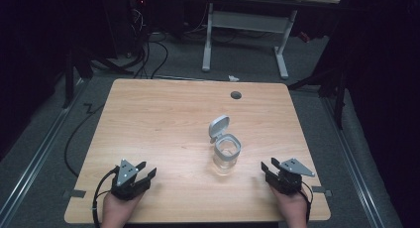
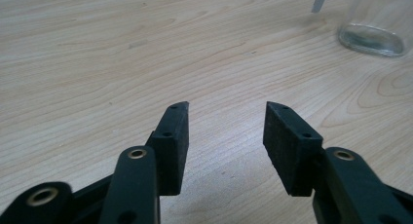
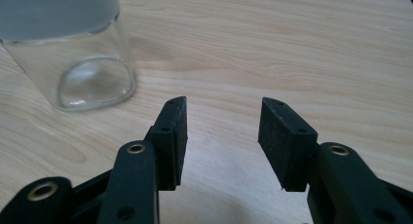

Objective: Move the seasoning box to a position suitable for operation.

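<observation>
A clear glass jar (image 1: 227, 156) with a grey rim stands upright near the middle of the wooden table (image 1: 163, 119), and its grey flip lid (image 1: 218, 126) is swung up and back. My left gripper (image 1: 146, 170) rests near the front left edge, open and holding nothing. The jar's base (image 2: 372, 39) sits far off at the upper right of the left gripper view, beyond the left gripper (image 2: 226, 112). My right gripper (image 1: 265, 167) rests at the front right, open and holding nothing. In the right gripper view the jar (image 3: 73, 53) stands close on the upper left of the right gripper (image 3: 223, 107).
A round cable hole (image 1: 236, 94) lies near the table's far edge. A white desk frame (image 1: 245, 34) stands on the grey floor behind. Cables (image 1: 148, 54) run across the floor at the far left.
</observation>
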`<action>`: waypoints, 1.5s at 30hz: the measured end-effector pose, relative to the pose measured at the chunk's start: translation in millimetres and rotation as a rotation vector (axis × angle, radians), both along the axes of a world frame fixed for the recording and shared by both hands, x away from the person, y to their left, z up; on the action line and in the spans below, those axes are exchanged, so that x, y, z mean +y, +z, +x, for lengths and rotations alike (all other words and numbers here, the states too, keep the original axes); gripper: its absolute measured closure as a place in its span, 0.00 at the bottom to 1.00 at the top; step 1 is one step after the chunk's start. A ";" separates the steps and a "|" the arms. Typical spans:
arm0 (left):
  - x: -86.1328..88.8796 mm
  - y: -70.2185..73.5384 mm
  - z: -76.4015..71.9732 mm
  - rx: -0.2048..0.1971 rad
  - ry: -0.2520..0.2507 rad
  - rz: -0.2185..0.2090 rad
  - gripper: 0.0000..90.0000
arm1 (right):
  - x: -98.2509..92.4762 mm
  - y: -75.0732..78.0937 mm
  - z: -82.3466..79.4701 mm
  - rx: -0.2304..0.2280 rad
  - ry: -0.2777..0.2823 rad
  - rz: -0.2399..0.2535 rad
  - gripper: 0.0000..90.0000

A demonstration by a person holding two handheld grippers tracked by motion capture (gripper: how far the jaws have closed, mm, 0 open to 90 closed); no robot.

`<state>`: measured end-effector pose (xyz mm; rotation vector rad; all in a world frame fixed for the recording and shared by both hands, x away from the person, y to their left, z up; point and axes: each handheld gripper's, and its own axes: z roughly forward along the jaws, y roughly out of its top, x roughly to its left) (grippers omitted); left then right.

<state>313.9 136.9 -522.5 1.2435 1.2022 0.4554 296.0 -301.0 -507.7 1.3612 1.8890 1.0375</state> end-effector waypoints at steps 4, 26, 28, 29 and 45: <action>1.4 1.0 0.5 0.008 -0.004 -0.011 0.58 | 8.3 2.1 7.7 -0.006 0.015 0.005 0.65; 1.6 0.1 -2.7 -0.017 0.026 0.001 0.81 | 50.0 8.5 63.9 -0.013 0.115 0.006 1.00; 2.5 -0.4 -2.5 -0.017 0.025 0.007 0.83 | 52.5 9.3 64.1 -0.019 0.128 0.008 1.00; 2.5 -0.4 -2.5 -0.017 0.025 0.007 0.83 | 53.6 9.5 64.1 -0.021 0.131 0.009 1.00; -0.1 -0.9 -3.7 -0.011 -0.001 0.001 0.80 | 64.9 9.8 51.3 -0.036 0.183 0.014 1.00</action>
